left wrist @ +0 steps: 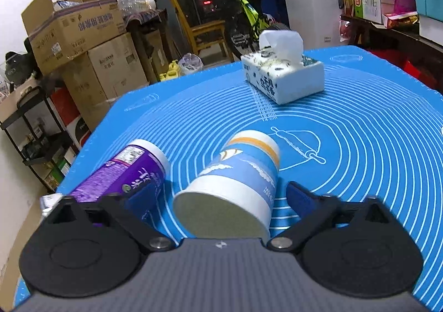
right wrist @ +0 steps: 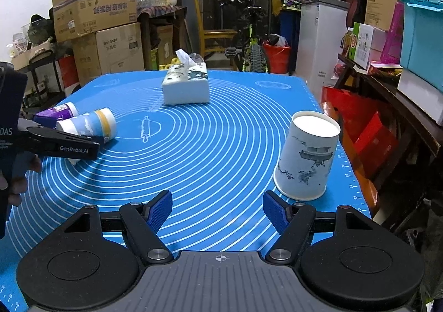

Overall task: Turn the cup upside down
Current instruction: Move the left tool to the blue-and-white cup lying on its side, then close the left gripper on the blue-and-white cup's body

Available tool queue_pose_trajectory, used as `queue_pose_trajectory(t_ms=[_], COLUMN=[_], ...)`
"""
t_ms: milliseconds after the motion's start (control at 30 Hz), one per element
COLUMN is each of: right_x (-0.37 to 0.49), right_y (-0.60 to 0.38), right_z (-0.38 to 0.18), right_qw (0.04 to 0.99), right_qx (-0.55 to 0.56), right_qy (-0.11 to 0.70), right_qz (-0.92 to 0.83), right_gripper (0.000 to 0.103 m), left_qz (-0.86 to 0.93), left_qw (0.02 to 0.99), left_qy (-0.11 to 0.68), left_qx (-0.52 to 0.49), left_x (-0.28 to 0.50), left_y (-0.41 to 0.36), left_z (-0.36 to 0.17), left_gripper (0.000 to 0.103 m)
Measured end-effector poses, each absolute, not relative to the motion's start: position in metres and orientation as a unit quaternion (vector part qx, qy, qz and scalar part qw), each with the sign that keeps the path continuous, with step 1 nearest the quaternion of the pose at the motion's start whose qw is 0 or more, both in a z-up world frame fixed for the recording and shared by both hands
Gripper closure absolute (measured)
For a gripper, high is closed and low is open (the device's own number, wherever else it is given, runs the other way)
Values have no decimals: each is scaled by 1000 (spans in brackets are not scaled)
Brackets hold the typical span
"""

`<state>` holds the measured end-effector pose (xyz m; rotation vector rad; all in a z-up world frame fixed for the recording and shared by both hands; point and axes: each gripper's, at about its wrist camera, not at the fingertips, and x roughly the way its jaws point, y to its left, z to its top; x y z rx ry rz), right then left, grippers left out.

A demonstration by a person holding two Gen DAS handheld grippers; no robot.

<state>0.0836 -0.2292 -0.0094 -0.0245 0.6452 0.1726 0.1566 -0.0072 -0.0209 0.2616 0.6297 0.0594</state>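
A blue-and-white paper cup lies on its side on the blue mat, its flat base toward my left camera. My left gripper is open with a finger on each side of this cup, apart from it. A purple cup lies on its side just left of it. In the right wrist view both lying cups show at far left beside the left gripper. A third paper cup with a boat print stands upside down at right. My right gripper is open and empty, left of it.
A tissue box stands at the far side of the mat; it also shows in the right wrist view. Cardboard boxes, a bicycle and a chair lie beyond the table. A shelf with boxes runs along the right edge.
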Motion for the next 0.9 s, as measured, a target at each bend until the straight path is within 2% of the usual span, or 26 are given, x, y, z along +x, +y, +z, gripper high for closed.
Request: queue_pose_trajectory(t_ms=[33, 267, 400, 667, 900], right_x=[84, 88, 85, 77, 74], right_y=[-230, -234, -235, -251, -267], right_z=[-10, -12, -9, -7, -10], right_qw=[945, 944, 945, 946, 944], right_qx=[-12, -8, -5, 2, 3], right_qy=[317, 320, 317, 317, 325], right_qz=[84, 81, 80, 66, 52], right_gripper=[26, 26, 26, 26, 26], left_qz=[25, 31, 23, -10, -30], left_qw=[940, 940, 941, 943, 936], left_qy=[317, 317, 328, 329, 349], left_qx=[126, 122, 85, 47, 39], left_x=[159, 159, 155, 125, 122], left_y=[-7, -10, -14, -60, -94], left_z=[-22, -21, -16, -2, -14], left_gripper=[24, 25, 26, 26, 25])
